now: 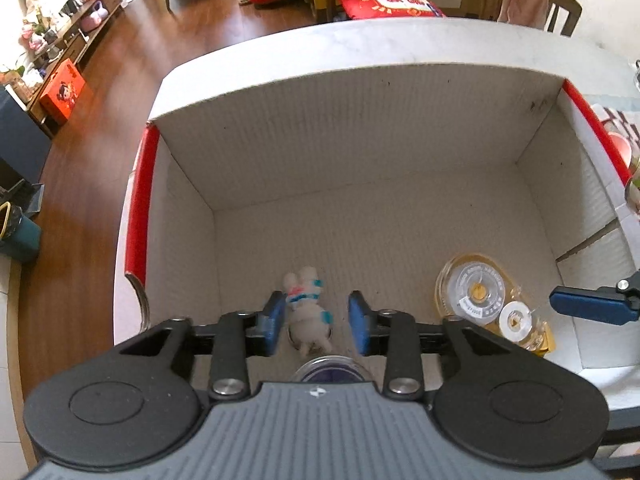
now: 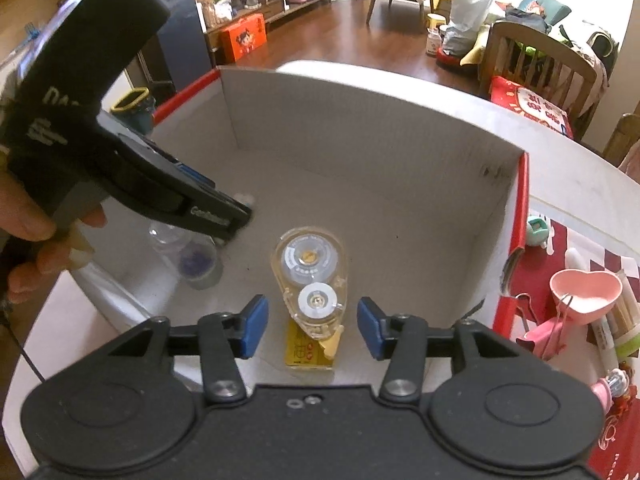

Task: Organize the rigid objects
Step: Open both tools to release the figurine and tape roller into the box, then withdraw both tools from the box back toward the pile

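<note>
Box point(image 1: 360, 128) now holds bunny figure point(image 1: 306, 308) and tape dispenser point(image 2: 312, 280), both my grippers' fingers point(image 1: 276, 320) point(image 2: 370, 326) spread clear; pink cup point(image 2: 586, 294), clips still on worktop point(image 2: 576, 184)

In the box point(image 1: 360, 128), figurine point(image 1: 306, 308) lies left of tape dispenser point(image 1: 480, 292).

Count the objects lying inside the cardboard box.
3: a rabbit figurine between the left hand-held gripper's fingers, a clear capsule just behind it, and a correction tape dispenser before the right hand-held gripper. Others may be hidden.
</note>
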